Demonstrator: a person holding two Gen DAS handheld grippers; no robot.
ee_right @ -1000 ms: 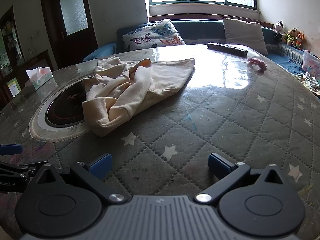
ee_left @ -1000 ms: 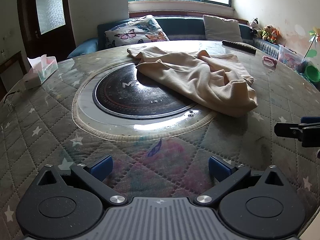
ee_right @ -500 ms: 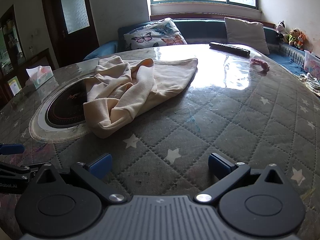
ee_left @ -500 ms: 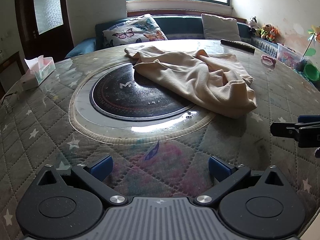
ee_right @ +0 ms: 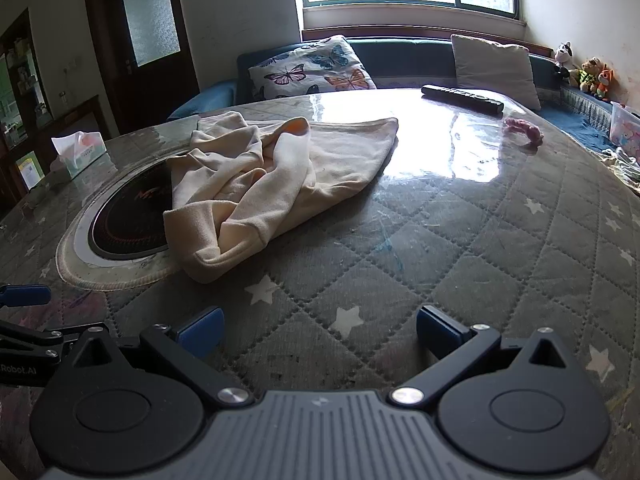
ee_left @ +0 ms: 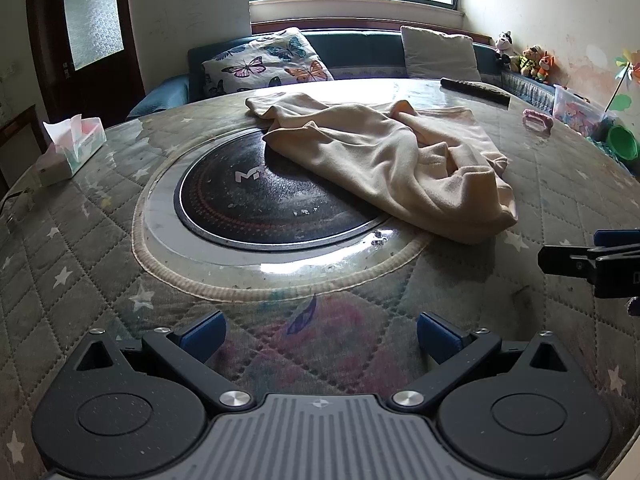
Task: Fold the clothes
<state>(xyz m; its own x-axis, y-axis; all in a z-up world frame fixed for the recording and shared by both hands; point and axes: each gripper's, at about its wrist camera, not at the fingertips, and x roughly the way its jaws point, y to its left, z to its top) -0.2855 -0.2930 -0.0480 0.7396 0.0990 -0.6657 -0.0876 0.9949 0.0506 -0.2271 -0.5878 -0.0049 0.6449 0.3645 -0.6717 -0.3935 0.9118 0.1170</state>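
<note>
On the quilted grey star-print table (ee_right: 460, 240), the crumpled cream fleece garment (ee_left: 392, 160) lay unfolded well ahead of both empty, wide-open grippers, left gripper (ee_left: 320, 332) and right gripper (ee_right: 320, 328), so folding hadn't started.

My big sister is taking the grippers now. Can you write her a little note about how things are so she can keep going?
Left hand-held gripper: open, empty, low over the quilted table, short of the garment.
Right hand-held gripper: open, empty, also short of it.
Cream garment: crumpled in a heap, lying partly on the round black hotplate in the table's middle.
Done: no fold made yet.
Left: grasp the garment, spread it flat, fold it. A remote control and a tissue box also lie on the table.
</note>
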